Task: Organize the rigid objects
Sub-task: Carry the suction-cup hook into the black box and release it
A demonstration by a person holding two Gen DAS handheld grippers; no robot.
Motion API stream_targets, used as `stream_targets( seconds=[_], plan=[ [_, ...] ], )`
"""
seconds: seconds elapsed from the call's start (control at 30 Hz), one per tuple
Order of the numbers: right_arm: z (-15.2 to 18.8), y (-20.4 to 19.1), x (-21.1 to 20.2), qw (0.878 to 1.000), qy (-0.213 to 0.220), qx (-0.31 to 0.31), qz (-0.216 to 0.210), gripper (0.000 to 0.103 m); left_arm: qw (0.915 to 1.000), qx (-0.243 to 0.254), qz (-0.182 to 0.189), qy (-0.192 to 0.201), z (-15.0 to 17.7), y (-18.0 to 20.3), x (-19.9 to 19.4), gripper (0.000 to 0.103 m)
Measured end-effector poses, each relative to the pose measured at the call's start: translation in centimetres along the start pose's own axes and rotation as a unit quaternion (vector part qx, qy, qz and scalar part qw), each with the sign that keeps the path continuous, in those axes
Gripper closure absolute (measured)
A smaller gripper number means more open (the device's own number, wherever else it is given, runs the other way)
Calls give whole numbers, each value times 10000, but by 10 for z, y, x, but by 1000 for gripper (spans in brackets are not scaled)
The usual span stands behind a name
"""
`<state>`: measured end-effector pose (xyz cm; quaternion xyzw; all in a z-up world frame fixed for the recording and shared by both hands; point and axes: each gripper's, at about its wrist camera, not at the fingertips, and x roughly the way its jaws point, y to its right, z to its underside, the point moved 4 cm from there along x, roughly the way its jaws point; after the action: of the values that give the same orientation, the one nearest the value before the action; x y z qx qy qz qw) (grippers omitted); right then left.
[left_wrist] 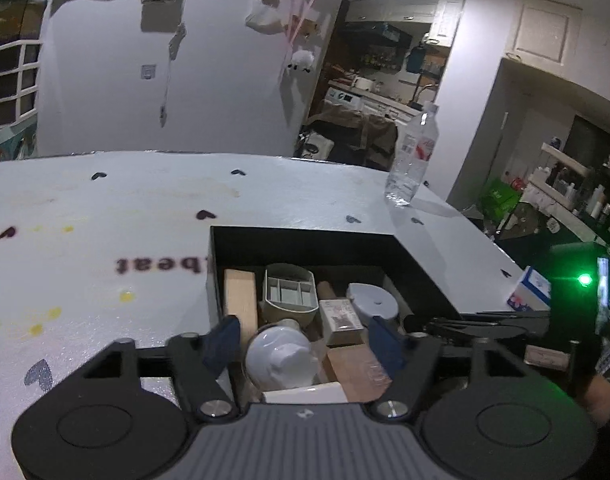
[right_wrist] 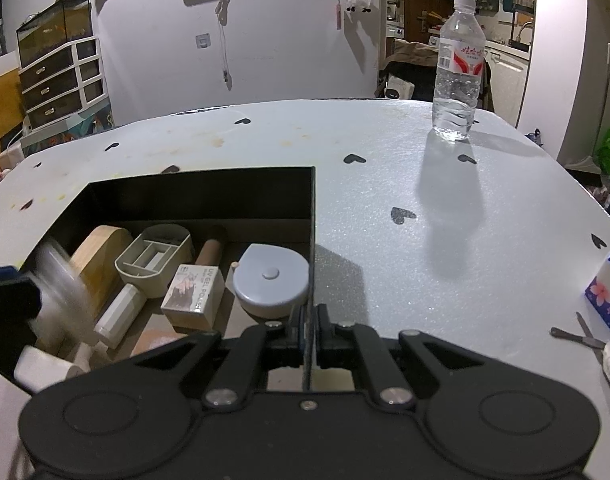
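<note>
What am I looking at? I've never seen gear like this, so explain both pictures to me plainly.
There is no robot here. A person holds a two-finger gripper in each hand, and each gripper has a wide-angle camera looking along its fingers. One picture comes from the left gripper, the other from the right.

Both look at a pale table printed with small hearts. On it stand a black box, a water bottle and a blue-and-white carton.

In the box lie a wooden block, a grey divided tray, a small nail-polish carton, a round grey case and a white rounded object.

The left gripper is open above the box and holds nothing. The right gripper is shut on the box's right wall.
</note>
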<state>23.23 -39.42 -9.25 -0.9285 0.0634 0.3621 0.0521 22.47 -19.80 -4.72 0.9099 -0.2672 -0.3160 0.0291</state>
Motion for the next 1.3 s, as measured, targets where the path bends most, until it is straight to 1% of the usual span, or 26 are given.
stream_targets(
  seconds=[0.3, 0.4, 0.57, 0.7, 0.77, 0.93, 1.1, 1.3],
  plan=[
    [1, 0, -1, 10000, 3, 22, -26, 98, 9999, 70, 60, -145, 3, 5, 1, 30],
    [1, 0, -1, 10000, 4, 22, -26, 98, 9998, 101, 72, -160, 3, 7, 1, 25],
    [1, 0, -1, 10000, 3, 23, -26, 98, 9997, 117, 131, -174, 3, 8, 0, 13],
    [1, 0, -1, 10000, 3, 22, -27, 98, 9996, 141, 173, -174, 4, 10, -1, 9],
    [1, 0, -1, 10000, 3, 22, -28, 98, 9997, 181, 99, -153, 3, 10, -2, 4],
    [1, 0, -1, 10000, 4, 24, -25, 98, 9997, 213, 33, -86, 3, 10, -5, 0],
    [1, 1, -1, 10000, 3, 22, -23, 98, 9997, 181, -69, -117, 3, 5, -6, 0],
    [1, 1, 0, 10000, 4, 21, -24, 98, 9996, 46, -278, -93, 5, -7, -11, 0]
  ],
)
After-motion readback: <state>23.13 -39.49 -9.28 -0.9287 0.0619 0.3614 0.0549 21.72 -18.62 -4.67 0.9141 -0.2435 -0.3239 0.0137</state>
